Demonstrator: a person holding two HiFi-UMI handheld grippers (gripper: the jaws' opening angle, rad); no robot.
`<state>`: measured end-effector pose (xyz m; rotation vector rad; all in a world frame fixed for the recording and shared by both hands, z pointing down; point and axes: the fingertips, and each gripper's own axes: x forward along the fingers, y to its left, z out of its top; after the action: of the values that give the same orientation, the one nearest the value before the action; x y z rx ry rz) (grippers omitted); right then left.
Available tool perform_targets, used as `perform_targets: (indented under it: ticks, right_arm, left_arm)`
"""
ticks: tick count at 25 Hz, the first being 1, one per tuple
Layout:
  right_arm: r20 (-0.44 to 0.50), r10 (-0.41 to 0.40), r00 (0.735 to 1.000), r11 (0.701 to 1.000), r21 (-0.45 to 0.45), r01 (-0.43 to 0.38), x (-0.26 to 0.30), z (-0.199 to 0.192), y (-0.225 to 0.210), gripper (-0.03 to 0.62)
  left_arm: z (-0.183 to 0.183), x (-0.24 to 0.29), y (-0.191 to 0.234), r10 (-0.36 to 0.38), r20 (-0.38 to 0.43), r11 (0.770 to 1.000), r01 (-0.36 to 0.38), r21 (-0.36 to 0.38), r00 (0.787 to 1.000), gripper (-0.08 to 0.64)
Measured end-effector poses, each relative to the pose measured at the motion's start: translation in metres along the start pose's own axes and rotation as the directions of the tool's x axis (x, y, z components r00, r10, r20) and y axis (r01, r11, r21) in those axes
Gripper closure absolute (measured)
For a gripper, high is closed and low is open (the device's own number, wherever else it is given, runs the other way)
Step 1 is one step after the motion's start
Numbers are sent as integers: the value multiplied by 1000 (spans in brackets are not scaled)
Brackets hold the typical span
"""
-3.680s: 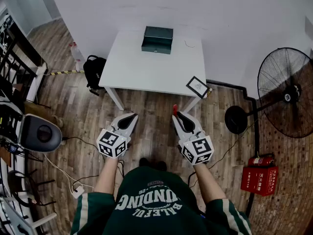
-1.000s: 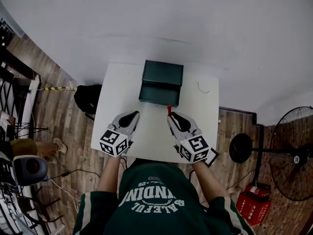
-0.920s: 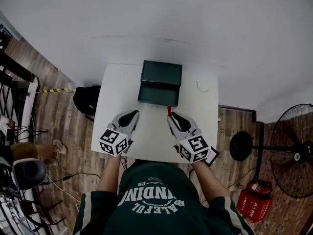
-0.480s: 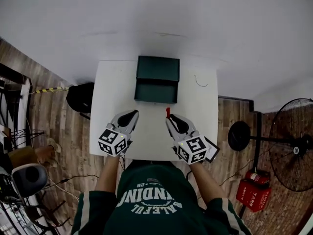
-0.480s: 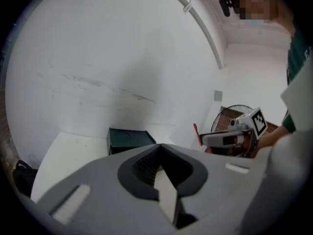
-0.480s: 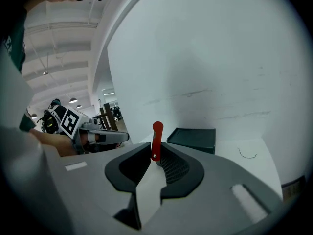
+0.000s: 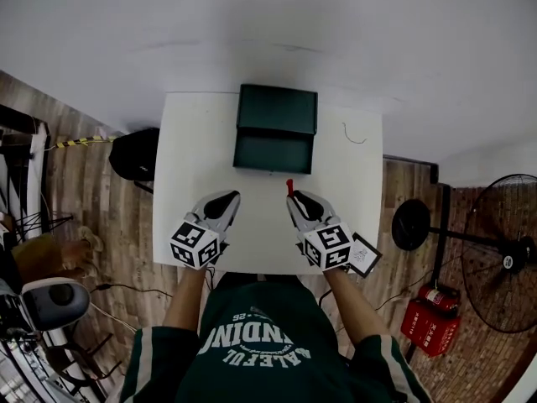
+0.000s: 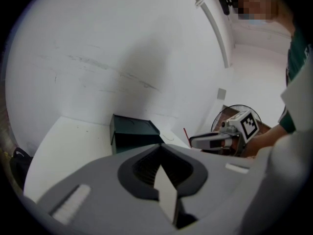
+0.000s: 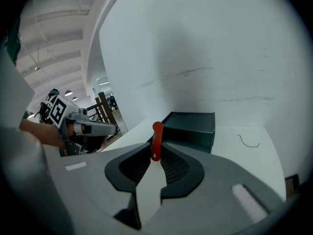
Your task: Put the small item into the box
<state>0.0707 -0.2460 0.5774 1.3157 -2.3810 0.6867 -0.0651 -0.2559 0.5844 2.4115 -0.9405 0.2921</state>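
Observation:
A dark green box sits closed at the far middle of the white table. My right gripper is shut on a small red item that sticks up from its jaw tips. It hovers over the table a little short of the box's front right. My left gripper is shut with nothing in it, level with the right one and short of the box's front left. The right gripper and the red item show in the left gripper view.
A thin dark wire lies on the table right of the box. A marker card rests at the near right corner. A black bag, a standing fan and a red extinguisher are on the wooden floor.
I have walked up to the table, so the box and table now lie close under both grippers. The right gripper still holds the red item. Both jaws stay shut.

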Motion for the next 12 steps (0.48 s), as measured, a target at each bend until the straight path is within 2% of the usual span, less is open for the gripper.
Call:
perform_targets:
  ticks: [6, 12]
  right_arm:
    - [-87, -15, 996, 996, -84, 8, 41, 4, -23, 529]
    - [-190, -26, 981, 987, -161, -5, 91, 9, -38, 529]
  left_arm:
    - [5, -6, 19, 28, 2, 1000, -28, -5, 1000, 508]
    - [2, -14, 30, 62, 8, 998, -62, -24, 998, 508]
